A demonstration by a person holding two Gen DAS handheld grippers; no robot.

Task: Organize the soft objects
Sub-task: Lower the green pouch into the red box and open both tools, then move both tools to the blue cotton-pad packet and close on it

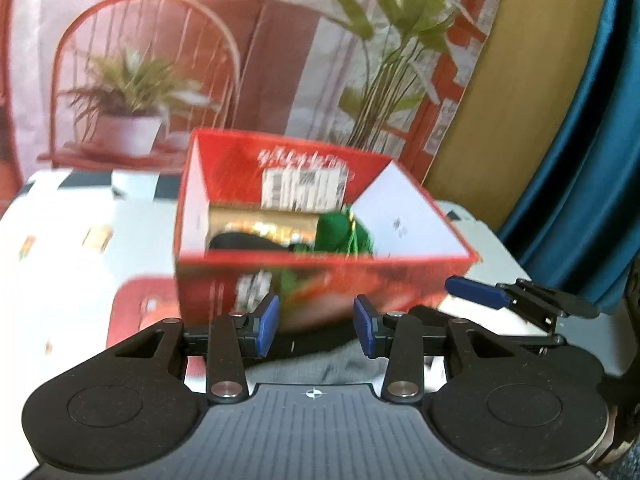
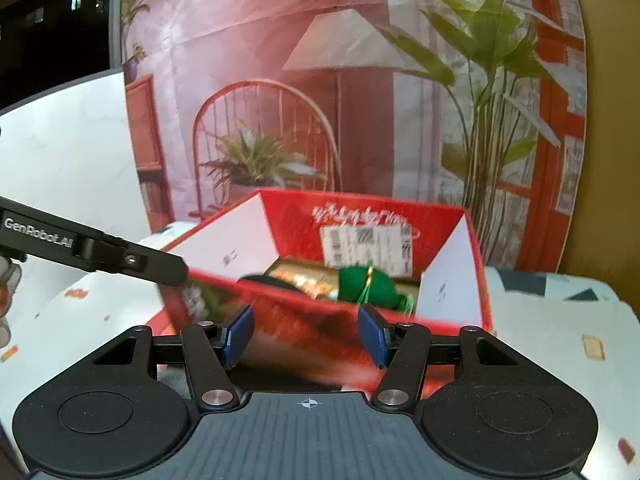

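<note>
The only legible text was "GenRobot.AI", printed in white on the black arm of the left gripper (image 2: 96, 250) in the right wrist view. The red box (image 2: 476, 280) carried white script on its far inner wall and a white barcode label (image 2: 366, 246), both too blurred to read.

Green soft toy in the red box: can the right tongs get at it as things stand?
Probably yes. The red box is open-topped and the green soft toy lies exposed just behind its near wall. The right tongs are open and empty, but would need to go over that wall.
</note>
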